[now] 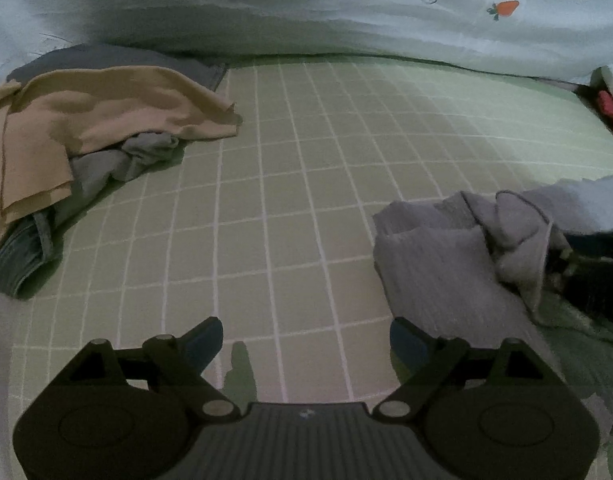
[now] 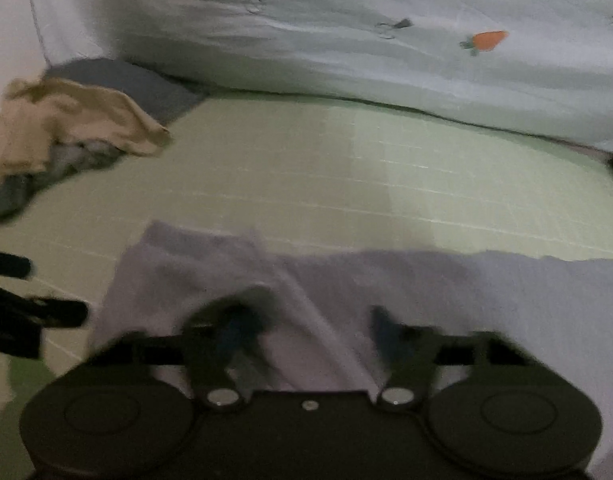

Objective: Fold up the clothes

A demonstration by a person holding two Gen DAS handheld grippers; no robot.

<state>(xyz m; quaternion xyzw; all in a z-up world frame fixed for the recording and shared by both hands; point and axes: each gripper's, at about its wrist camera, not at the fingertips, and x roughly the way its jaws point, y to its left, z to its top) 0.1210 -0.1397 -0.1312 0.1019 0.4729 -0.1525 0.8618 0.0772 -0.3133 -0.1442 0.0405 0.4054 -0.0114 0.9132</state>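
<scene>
While the left gripper point(image 1: 305, 340) is hovering over bare green checked sheet point(image 1: 290, 184) with its jaws spread wide and nothing between them, a crumpled lilac-grey garment point(image 1: 446, 256) is lying on that sheet just off the gripper's right finger. The right gripper point(image 2: 306, 328) is sitting low over the same lilac-grey garment point(image 2: 346, 288), its jaws standing apart with a raised fold of the cloth running up between them; the right wrist view is blurring too much to say whether either finger is touching the fabric. In the left wrist view that right gripper is showing as a dark shape at the garment's far right edge.

Taking the lilac-grey garment as the landmark, a heap of other clothes is lying well away to its far left: a beige garment point(image 1: 86, 120) is draping over a bunched grey piece point(image 1: 138, 156), with blue denim point(image 1: 22, 260) poking out underneath. Beyond the garment, a pale quilt point(image 1: 346, 20) printed with a small orange carrot point(image 1: 506, 8) is bulging along the back of the sheet. No basket, box or other container is appearing in either view.
</scene>
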